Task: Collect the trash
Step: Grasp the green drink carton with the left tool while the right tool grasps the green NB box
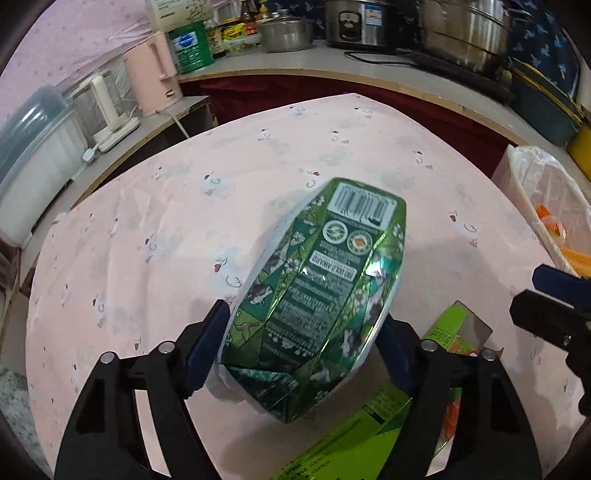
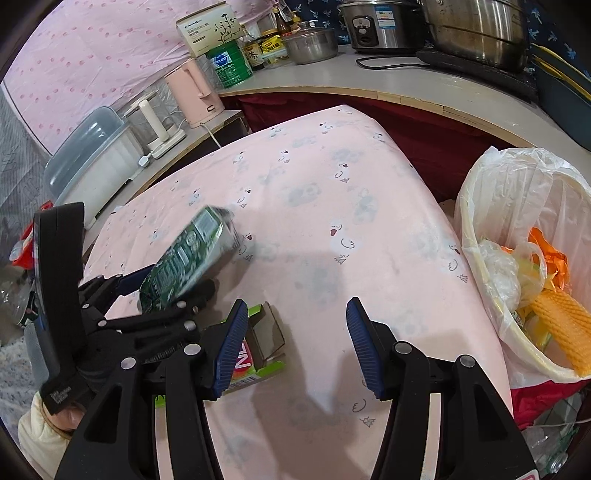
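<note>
A crumpled dark-green drink carton (image 1: 325, 288) with a barcode end sits tilted between the blue pads of my left gripper (image 1: 303, 321), which is shut on it. In the right wrist view the same carton (image 2: 192, 254) sticks up out of the left gripper (image 2: 166, 288) over the pink table cloth (image 2: 332, 221). A flattened light-green box (image 2: 258, 354) lies on the cloth beside it, and shows below the carton (image 1: 354, 443) in the left wrist view. My right gripper (image 2: 297, 306) stands open over bare cloth, nothing between its fingers; its tip (image 1: 554, 295) shows at the right edge.
A bin lined with a white bag (image 2: 517, 192), holding orange and yellow scraps, stands off the table's right edge. A counter behind carries a pink kettle (image 2: 195, 96), a green tub (image 2: 229, 66), pots and a rice cooker (image 2: 380, 26). A lidded plastic box (image 2: 92, 158) sits at the left.
</note>
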